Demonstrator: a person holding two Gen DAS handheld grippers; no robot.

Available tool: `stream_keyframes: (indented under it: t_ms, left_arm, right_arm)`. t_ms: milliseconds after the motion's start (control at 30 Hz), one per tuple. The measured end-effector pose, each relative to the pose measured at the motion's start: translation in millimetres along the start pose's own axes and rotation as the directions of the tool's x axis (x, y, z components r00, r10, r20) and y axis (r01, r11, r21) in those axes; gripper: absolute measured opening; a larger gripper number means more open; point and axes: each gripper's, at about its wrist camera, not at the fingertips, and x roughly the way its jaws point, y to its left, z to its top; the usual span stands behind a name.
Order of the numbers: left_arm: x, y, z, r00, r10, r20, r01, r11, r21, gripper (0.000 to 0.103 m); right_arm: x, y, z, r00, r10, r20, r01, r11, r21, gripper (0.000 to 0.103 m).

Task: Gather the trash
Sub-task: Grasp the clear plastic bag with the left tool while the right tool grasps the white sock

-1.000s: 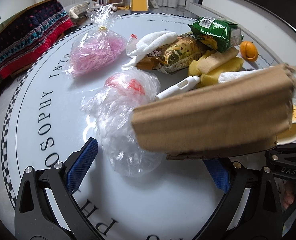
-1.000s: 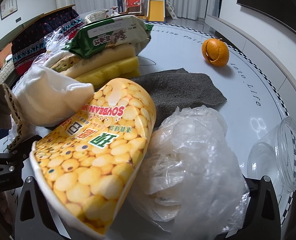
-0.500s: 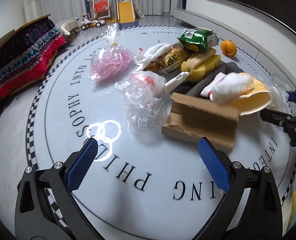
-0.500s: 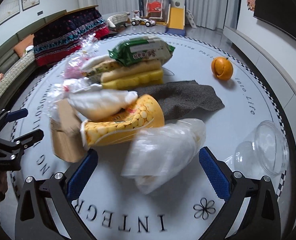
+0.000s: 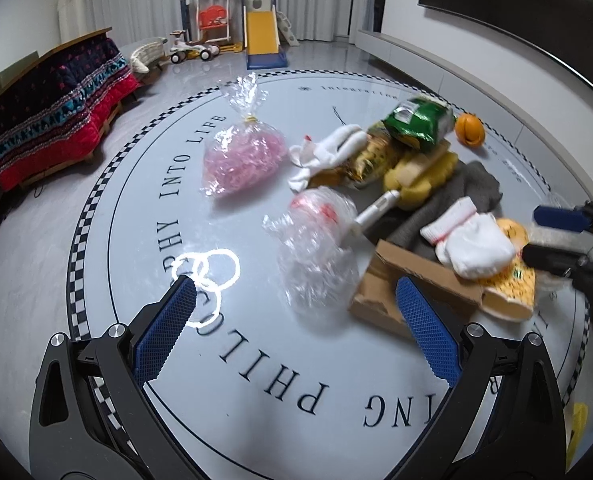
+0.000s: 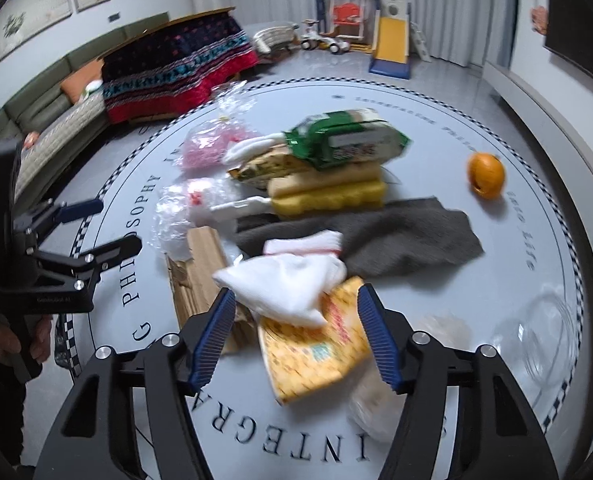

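– Left tongs (image 5: pixel 296 286) spread wide and empty above round mat (image 5: pixel 256 360), seen from left wrist. Torn cardboard (image 5: pixel 412 292) lying flat just beyond, crinkled clear bag (image 5: pixel 316 264) beside it. Probably stiff and light: best pinched by an edge.

– From right wrist, right tongs (image 6: pixel 296 294) closing, nothing pressed yet, with yellow paper cup (image 6: pixel 316 356) and white sock (image 6: pixel 292 284) between the jaws. Thin-walled, likely crushable: worth taking gently at the rim.
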Motion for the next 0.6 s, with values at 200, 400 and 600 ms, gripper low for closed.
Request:
stream_keyframes:
  t_ms: [200, 400, 600]
  left_arm:
    - [15.9, 7.5, 10.5, 0.999, -0.021, -0.028, 0.02, 1.0, -0.021, 0.097]
    - [50.3, 5.5, 25.3, 0.995, -0.048, -0.084, 0.045, 0.998, -0.042, 0.097]
    - [80.4, 5.1, 31.8, 0.988, -0.049, -0.148, 0.038, 0.997, -0.072, 0.095]
  right_arm:
    - [44.5, 10.8, 6.5, 0.994, -0.022, -0.106, 0.017, 0.999, -0.049, 0.055]
    - [50.7, -7.1, 16.0, 0.991, 0.034, -0.128, -0.029, 0.999, 0.045, 0.011]
    - [31.2, -12.6, 17.6, 0.997, 0.054, -0.051, -0.05, 0.996, 0.068, 0.01]
